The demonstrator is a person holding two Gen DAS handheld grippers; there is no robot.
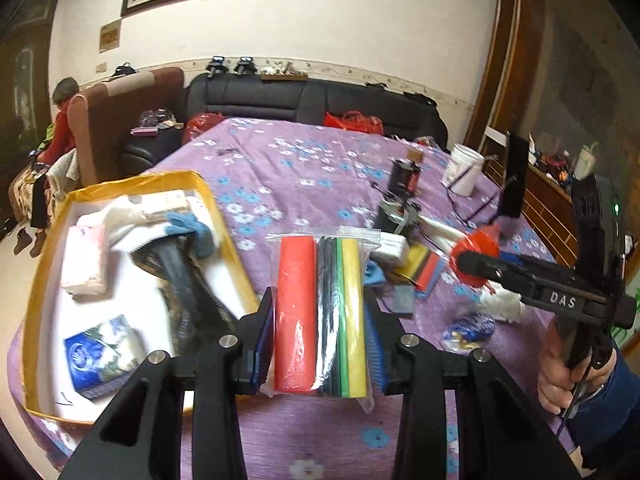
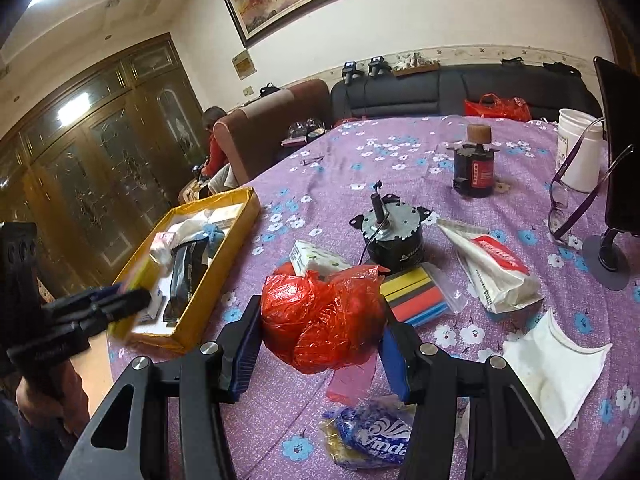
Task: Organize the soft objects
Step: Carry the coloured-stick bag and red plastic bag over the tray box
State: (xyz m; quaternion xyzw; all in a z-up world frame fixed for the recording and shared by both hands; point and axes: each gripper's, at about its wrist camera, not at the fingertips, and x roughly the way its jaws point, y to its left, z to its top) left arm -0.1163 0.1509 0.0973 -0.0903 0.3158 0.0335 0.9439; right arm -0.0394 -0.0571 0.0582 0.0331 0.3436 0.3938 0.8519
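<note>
My left gripper (image 1: 320, 332) is shut on a clear zip bag of coloured foam strips (image 1: 320, 312), red, green and yellow, held above the purple cloth beside the yellow box (image 1: 36, 280). The box holds tissue packs, a white sock and a dark pouch. My right gripper (image 2: 320, 320) is shut on a crumpled red plastic bag (image 2: 320, 312), held above the cloth. That bag also shows in the left wrist view (image 1: 474, 256). A second foam strip pack (image 2: 416, 292), a tissue pack (image 2: 316, 258), a white cloth (image 2: 556, 368) and a blue tissue pack (image 2: 372, 436) lie on the cloth.
Two small motors (image 2: 394, 236) (image 2: 474, 172), a white wipes packet (image 2: 492, 268), glasses (image 2: 568, 196), a white tub (image 2: 580, 156) and a black stand (image 2: 616, 152) sit on the flowered cloth. Sofas stand behind the table. A person sits at far left.
</note>
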